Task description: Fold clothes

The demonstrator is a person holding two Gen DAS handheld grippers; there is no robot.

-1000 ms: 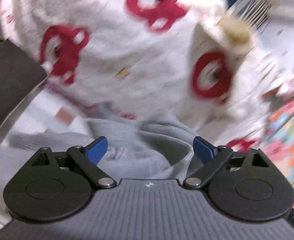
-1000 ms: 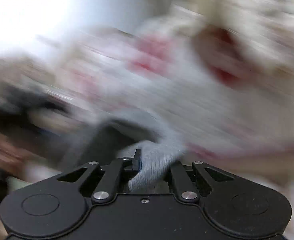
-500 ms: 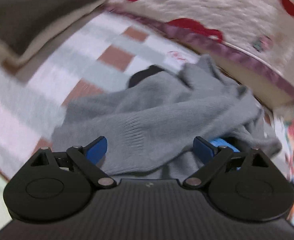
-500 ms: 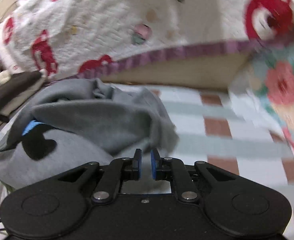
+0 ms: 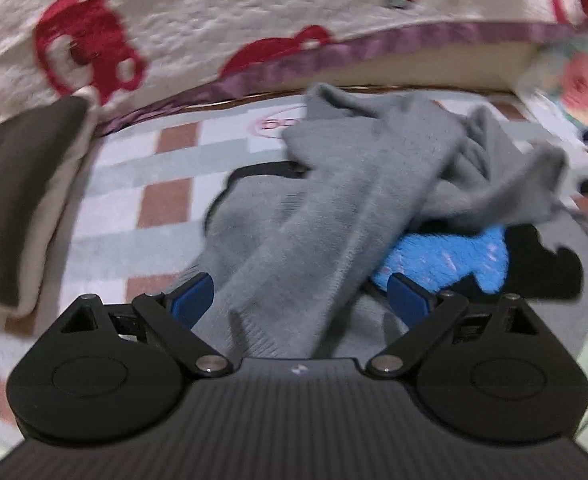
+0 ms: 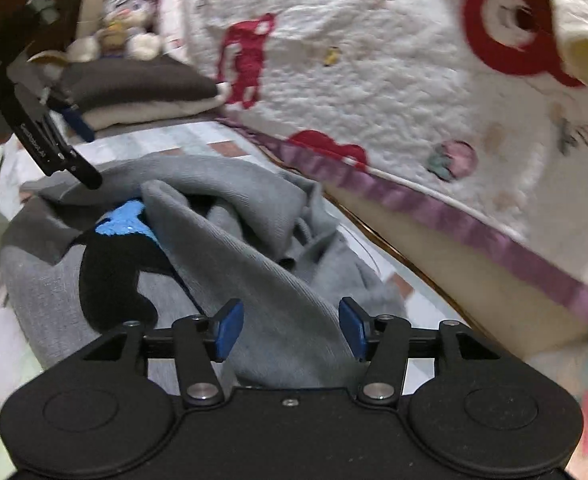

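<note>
since the earlier frame the right gripper [image 6: 290,328] has just been opening, freeing the crumpled grey knit sweater [image 6: 254,264], now lying on the checked bedspread [image 5: 134,184]. left gripper [image 5: 300,298] also agape, straddling a sleeve.

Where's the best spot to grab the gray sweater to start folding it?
Probably the long sleeve draped over the gray sweater. It lies as a raised ridge on the heap, so its cuff end is easy to pinch. Come from above with the right hand-held gripper, whose jaws have just been opening and straddle it without pressing.
</note>
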